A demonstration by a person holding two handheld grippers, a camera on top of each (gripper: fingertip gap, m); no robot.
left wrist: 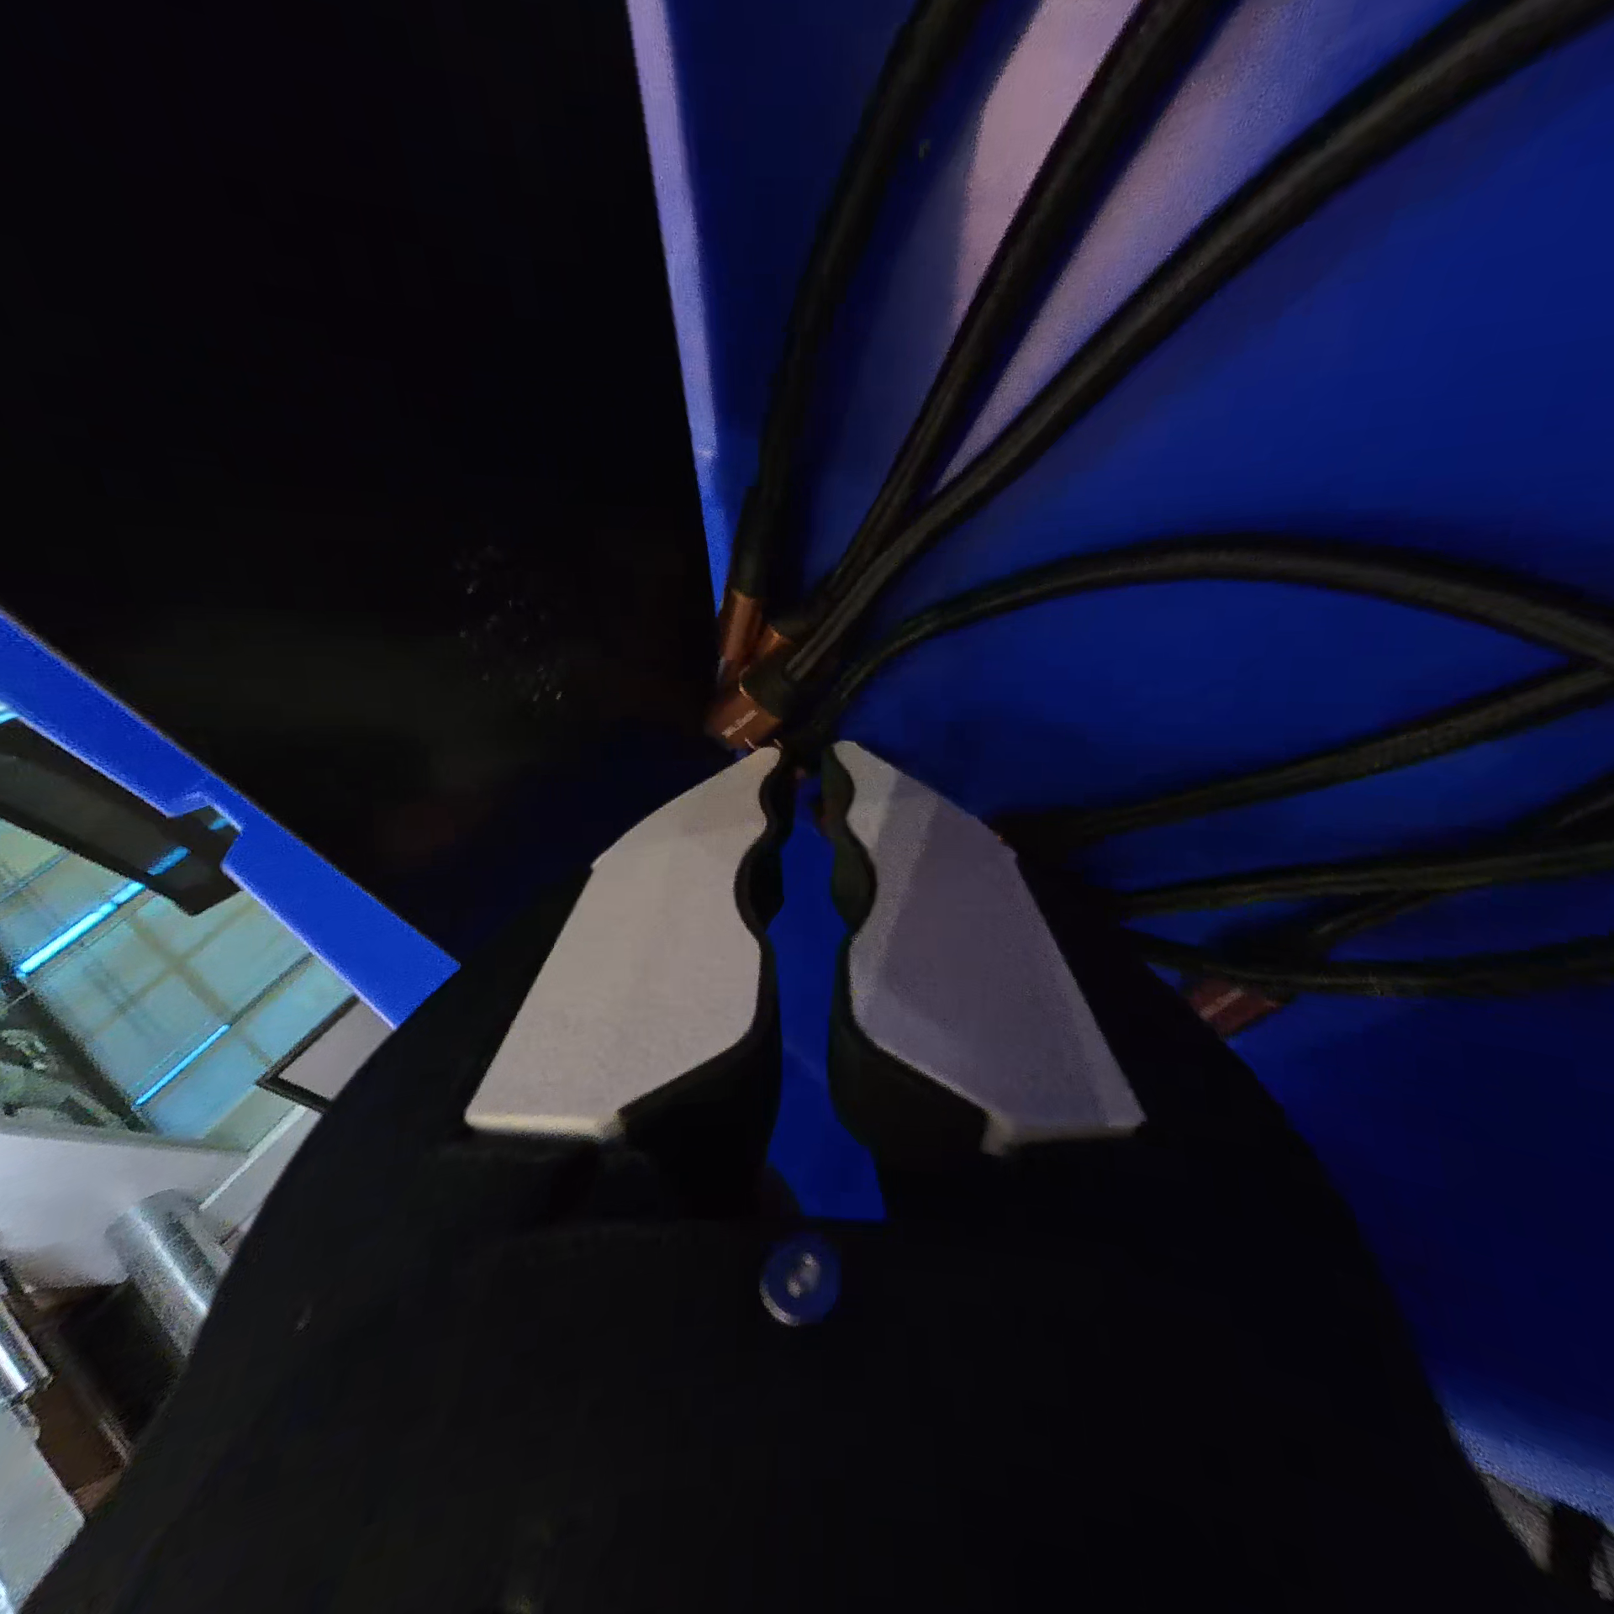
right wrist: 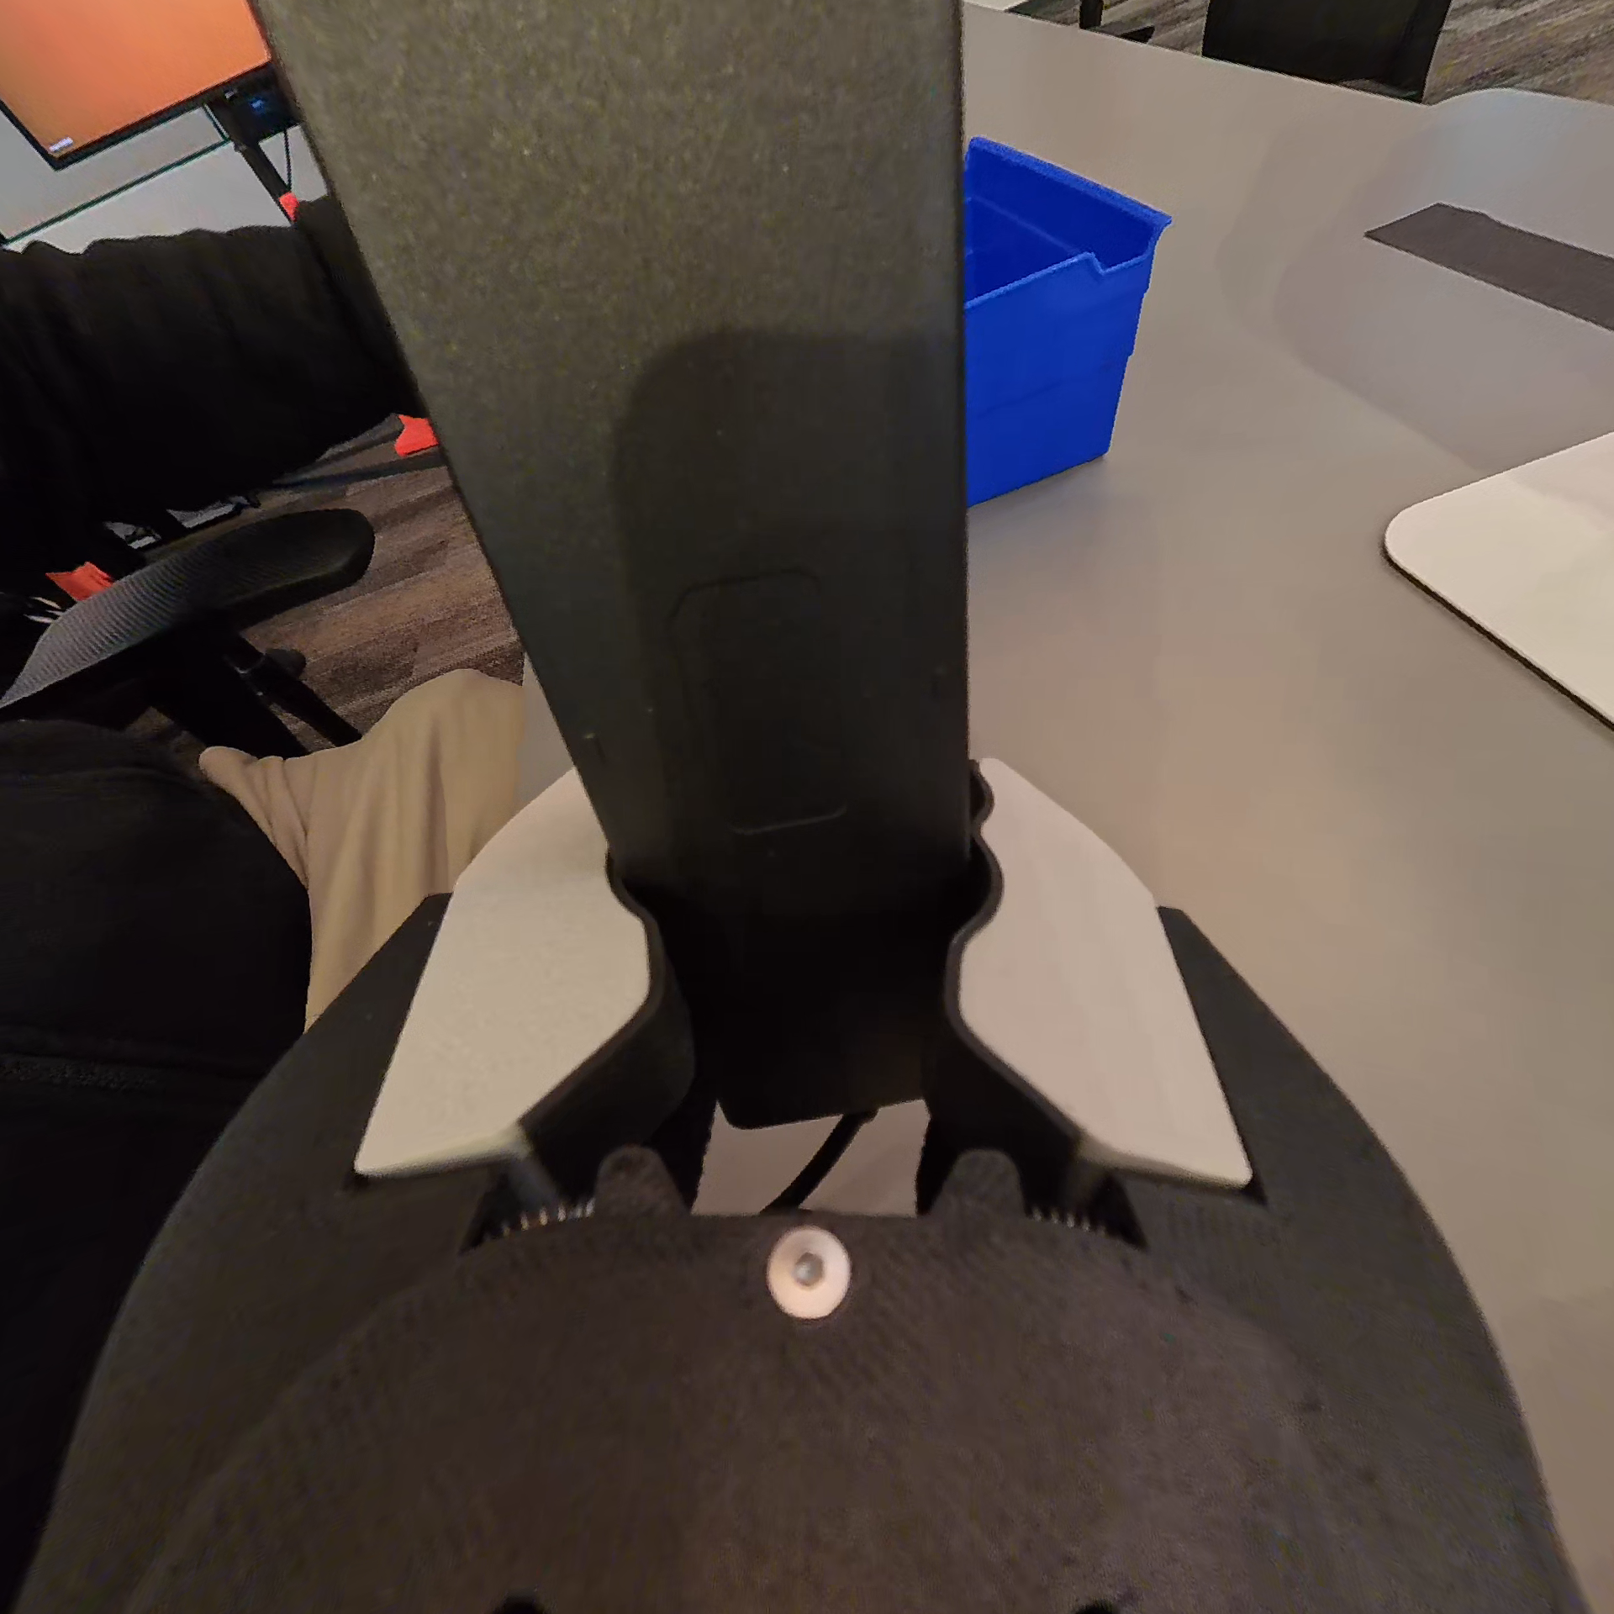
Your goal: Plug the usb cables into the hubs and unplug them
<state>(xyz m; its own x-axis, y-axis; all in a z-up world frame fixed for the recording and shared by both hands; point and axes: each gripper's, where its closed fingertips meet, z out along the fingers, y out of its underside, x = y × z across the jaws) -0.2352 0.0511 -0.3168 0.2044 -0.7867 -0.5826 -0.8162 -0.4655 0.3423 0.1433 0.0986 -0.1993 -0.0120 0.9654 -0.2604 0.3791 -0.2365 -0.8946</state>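
The left gripper (left wrist: 802,764), jaws almost closed, pinches one black cable at its tips, beside three copper plugs (left wrist: 742,699) in a blue bin (left wrist: 1310,611). About eight cables (left wrist: 1135,288) fan out there; plug markings are unreadable. The right gripper (right wrist: 790,838) clamps one black hub (right wrist: 664,393) over the grey table (right wrist: 1266,699).

Your worktop (right wrist: 1223,699) is a smooth grey surface, evenly lit, with a dark strip (right wrist: 1502,262) set into it far off at your right. Beyond its left edge you see mottled brown-grey carpet (right wrist: 393,638) and a black mesh office chair (right wrist: 201,576) standing on it. At the upper left, a screen (right wrist: 113,61) glows orange against a pale wall. More dark chairs (right wrist: 1310,35) stand past the worktop's far edge. In the left wrist view, glass panes (left wrist: 131,1004) with bluish strips of light show at your lower left.
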